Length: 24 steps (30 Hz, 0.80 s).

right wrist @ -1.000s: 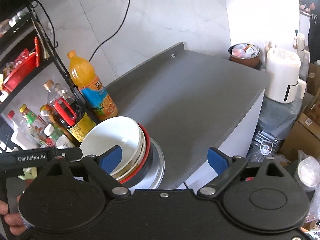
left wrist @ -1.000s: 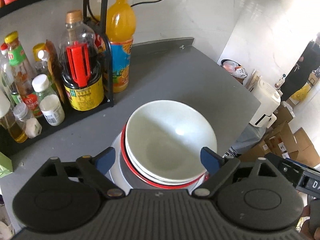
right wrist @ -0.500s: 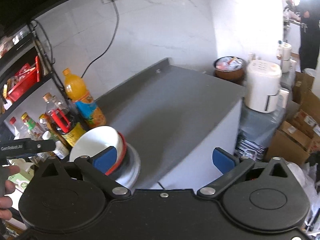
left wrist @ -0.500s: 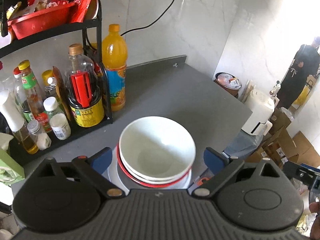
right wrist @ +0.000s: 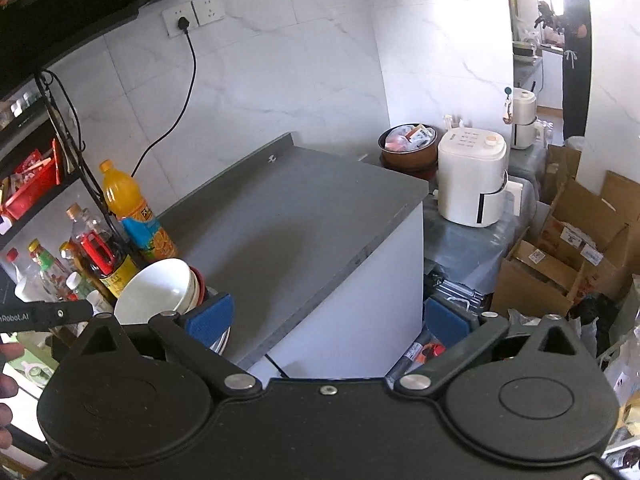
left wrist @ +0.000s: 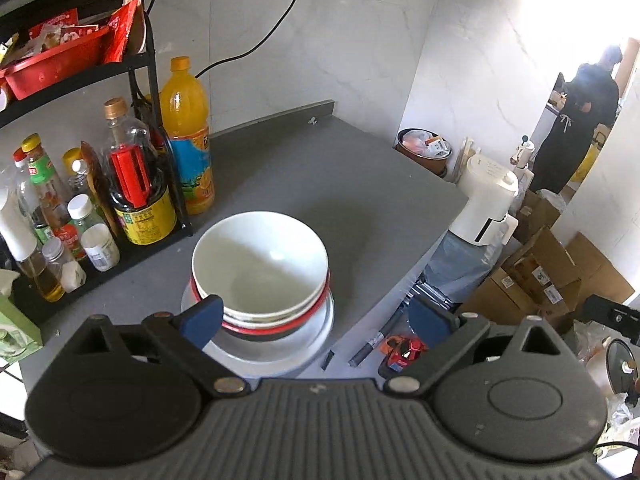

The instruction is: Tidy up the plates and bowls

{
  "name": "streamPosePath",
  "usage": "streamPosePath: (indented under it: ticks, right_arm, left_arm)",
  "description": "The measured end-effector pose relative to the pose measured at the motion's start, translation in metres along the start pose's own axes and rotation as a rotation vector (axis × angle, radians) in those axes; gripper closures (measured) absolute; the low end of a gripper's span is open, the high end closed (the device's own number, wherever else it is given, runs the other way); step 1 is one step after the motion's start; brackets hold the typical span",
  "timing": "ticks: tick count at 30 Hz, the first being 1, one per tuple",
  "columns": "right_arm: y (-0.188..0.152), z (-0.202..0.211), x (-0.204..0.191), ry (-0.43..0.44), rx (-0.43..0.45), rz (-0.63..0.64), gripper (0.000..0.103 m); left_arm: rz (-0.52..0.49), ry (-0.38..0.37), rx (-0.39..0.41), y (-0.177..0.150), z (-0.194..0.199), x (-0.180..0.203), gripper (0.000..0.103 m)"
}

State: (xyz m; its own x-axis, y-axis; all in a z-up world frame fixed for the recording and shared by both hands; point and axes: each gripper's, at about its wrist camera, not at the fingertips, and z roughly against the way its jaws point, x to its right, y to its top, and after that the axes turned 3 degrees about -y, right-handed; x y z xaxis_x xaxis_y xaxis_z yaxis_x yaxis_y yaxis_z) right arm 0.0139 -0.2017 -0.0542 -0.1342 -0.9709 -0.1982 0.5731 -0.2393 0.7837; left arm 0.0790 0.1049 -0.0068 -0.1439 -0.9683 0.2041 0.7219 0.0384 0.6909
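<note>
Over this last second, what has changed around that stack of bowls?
Both grippers have drawn back and up from the stack: the left gripper and the right gripper now see it smaller and farther off. Both are open and empty; nothing was gripped or released. The white bowl stays nested in the red-rimmed bowl on the plate, beside the orange bottle on the grey counter.

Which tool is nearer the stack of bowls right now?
Left. The left tool hangs open just above the stack of bowls, which sits between its fingers. The right tool, also open, is off to the stack's right, over the counter edge.
</note>
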Motion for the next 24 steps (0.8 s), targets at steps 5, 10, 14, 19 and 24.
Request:
streamPosePath:
  ticks: [5,10,14,19,24]
  right_arm:
    - [-0.006,0.007,0.0,0.014,-0.028,0.004,0.0]
    - [-0.013,0.012,-0.009,0.043,-0.054,0.039,0.0]
    - [-0.019,0.013,-0.012,0.059,-0.071,0.044,0.0]
    - [-0.029,0.018,-0.017,0.064,-0.089,0.065,0.0]
    - [-0.038,0.022,-0.019,0.078,-0.103,0.061,0.0]
  left_arm:
    - [0.007,0.034,0.001,-0.01,0.012,0.01,0.005]
    - [0.013,0.026,-0.006,-0.022,0.024,0.017,0.005]
    - [0.008,0.036,-0.014,-0.034,0.029,0.022,0.005]
    - [-0.001,0.046,-0.016,-0.046,0.034,0.028,0.005]
    - [0.002,0.049,-0.024,-0.055,0.039,0.028,0.005]
